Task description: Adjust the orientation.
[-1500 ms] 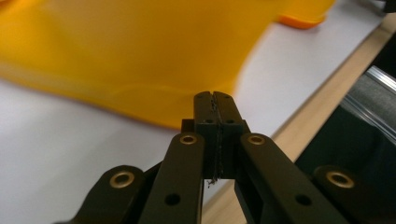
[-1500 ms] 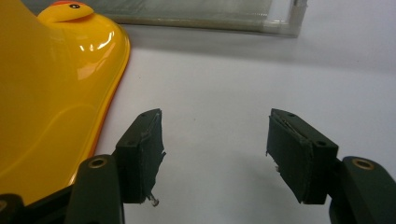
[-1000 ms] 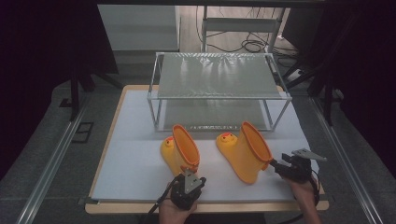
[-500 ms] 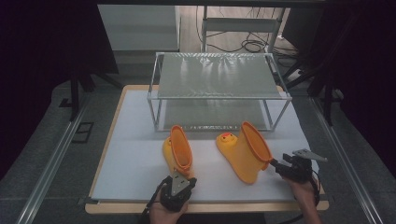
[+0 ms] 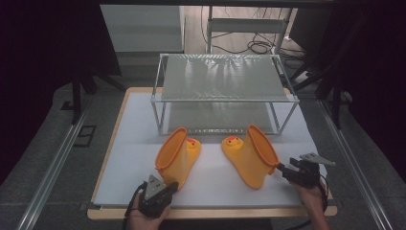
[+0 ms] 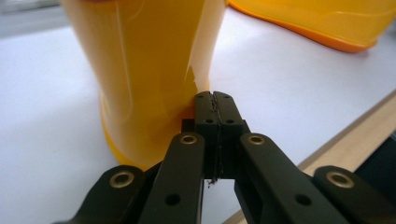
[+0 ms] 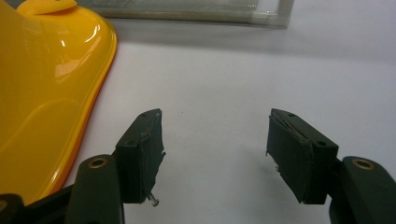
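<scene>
No brand, label or legible writing shows on any item. The left gripper [image 5: 165, 188] has its jaws pressed fully together with nothing between them, tips just beside the shaft of the left glossy yellow rubber boot [image 5: 178, 158] lying ahead of it. The right gripper [image 5: 282, 170] stands wide open, empty, with the right yellow rubber boot [image 5: 251, 155] immediately to its left. Beyond both, a grey wire-mesh two-tier rack [image 5: 222, 76] holds nothing. All rest on a white tabletop with wooden edging [image 5: 124, 158]; the room beyond is dark, with cables on the floor.
</scene>
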A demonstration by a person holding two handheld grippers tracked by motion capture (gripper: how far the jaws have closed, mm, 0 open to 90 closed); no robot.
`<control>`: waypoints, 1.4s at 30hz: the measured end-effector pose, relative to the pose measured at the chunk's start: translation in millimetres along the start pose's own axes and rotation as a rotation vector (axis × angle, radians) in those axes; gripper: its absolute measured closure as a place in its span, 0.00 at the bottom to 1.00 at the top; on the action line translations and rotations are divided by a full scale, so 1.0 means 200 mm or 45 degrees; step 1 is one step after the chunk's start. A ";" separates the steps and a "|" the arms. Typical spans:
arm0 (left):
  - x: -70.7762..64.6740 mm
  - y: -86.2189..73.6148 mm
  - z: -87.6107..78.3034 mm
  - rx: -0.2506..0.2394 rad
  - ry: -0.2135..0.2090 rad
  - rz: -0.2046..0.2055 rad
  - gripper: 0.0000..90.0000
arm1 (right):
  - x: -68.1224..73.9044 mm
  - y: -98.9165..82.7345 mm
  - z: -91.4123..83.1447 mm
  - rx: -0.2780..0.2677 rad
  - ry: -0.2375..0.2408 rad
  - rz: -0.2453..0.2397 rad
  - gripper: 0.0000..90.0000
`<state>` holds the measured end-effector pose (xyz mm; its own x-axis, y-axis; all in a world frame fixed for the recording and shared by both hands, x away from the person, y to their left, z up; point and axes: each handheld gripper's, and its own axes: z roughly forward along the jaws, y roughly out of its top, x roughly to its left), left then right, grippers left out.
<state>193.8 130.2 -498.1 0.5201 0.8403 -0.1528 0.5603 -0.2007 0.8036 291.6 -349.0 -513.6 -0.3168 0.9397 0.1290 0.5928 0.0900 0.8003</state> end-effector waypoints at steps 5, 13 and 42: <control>0.11 0.00 -0.04 -0.017 0.033 -0.080 1.00 | -0.01 0.00 0.00 0.001 -0.002 0.002 0.40; 0.18 -0.02 -0.08 -0.046 -0.068 -0.123 0.92 | -0.01 0.00 0.01 0.006 -0.002 0.002 0.40; 0.61 0.16 -0.08 0.079 -0.048 -0.191 0.62 | -0.06 0.00 -0.04 -0.017 0.056 -0.016 0.53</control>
<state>264.4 234.7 -481.3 0.4507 0.8440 -0.2908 0.6718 -0.1062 0.7331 289.3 -363.5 -510.7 -0.3567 0.9230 0.1443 0.5789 0.0972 0.8096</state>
